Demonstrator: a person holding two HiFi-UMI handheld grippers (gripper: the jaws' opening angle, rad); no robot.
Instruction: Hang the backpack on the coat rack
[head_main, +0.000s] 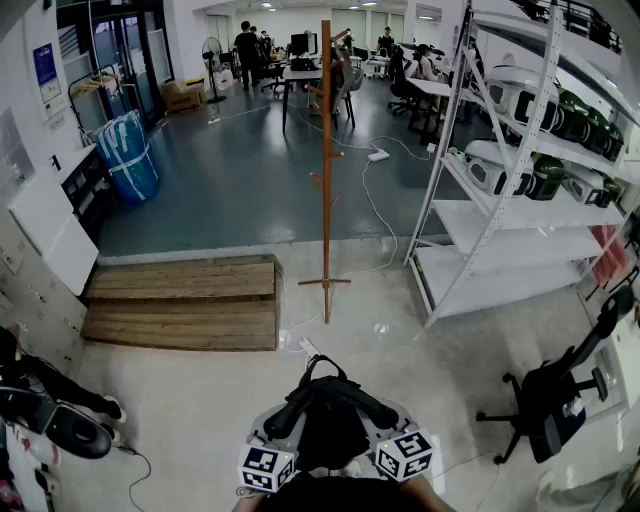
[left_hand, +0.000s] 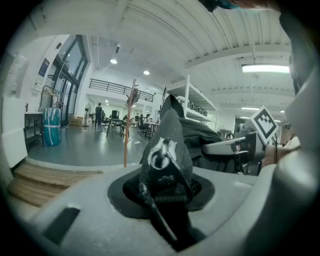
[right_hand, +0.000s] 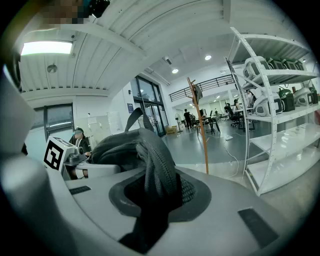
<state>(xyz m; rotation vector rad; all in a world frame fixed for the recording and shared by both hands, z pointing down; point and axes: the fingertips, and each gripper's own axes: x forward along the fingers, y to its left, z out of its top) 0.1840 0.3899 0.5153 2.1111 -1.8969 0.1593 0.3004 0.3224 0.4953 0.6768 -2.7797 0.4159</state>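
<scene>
Black backpack (head_main: 325, 425) | gripped by left claw (left_hand: 165, 192) | gripped by right claw (right_hand: 152, 197)

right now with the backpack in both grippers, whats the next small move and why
Probably step forward toward the coat rack, keeping both grips. The left gripper and right gripper are each shut on the backpack, and the rack stands far ahead, with no hook near the bag.

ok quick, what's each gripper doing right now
Left gripper: shut on the backpack, beside a zipper pull.
Right gripper: shut on the backpack, on a ribbed fold.
</scene>
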